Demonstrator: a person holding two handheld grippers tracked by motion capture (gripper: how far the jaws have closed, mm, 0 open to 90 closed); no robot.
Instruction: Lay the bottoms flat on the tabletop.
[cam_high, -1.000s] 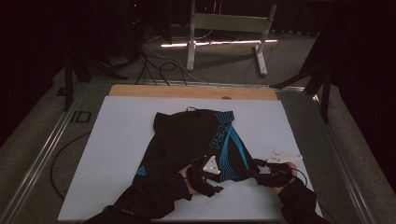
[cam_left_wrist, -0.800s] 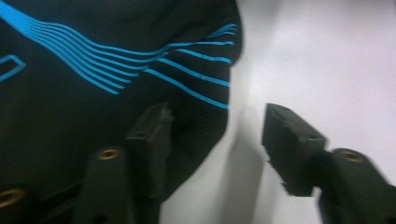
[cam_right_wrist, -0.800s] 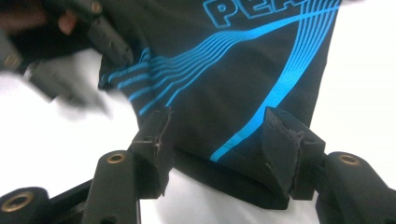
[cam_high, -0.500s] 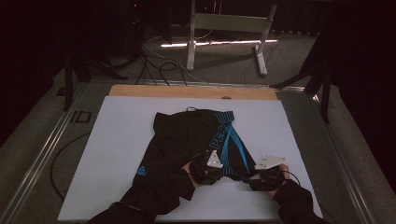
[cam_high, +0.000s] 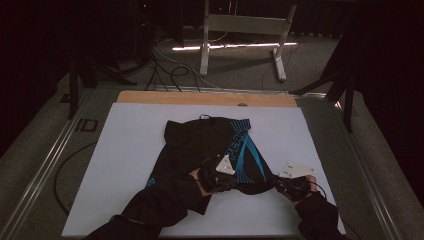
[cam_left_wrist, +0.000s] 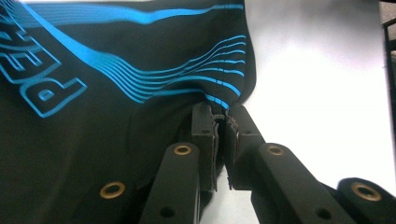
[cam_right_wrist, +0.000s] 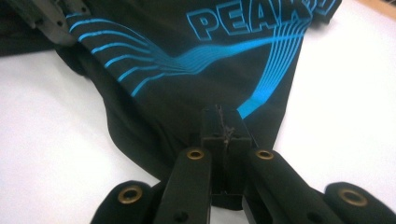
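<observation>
A black garment with blue stripes and blue "PEAK" lettering lies on the white table. My left gripper is at its near hem and has just been closing. In the left gripper view the left gripper is shut on the garment, pinching the hem by the striped corner. My right gripper holds the hem's right corner and has also just closed. In the right gripper view the right gripper is shut on the garment, with fabric between the pads.
The left gripper appears at the upper left of the right gripper view, close by. A wooden strip borders the table's far edge. Metal rails run along both sides. Cables and a frame stand lie on the floor beyond.
Both grippers have closed on the near hem. The left hand has risen a little, lifting the hem slightly off the table. The right hand has barely moved.
</observation>
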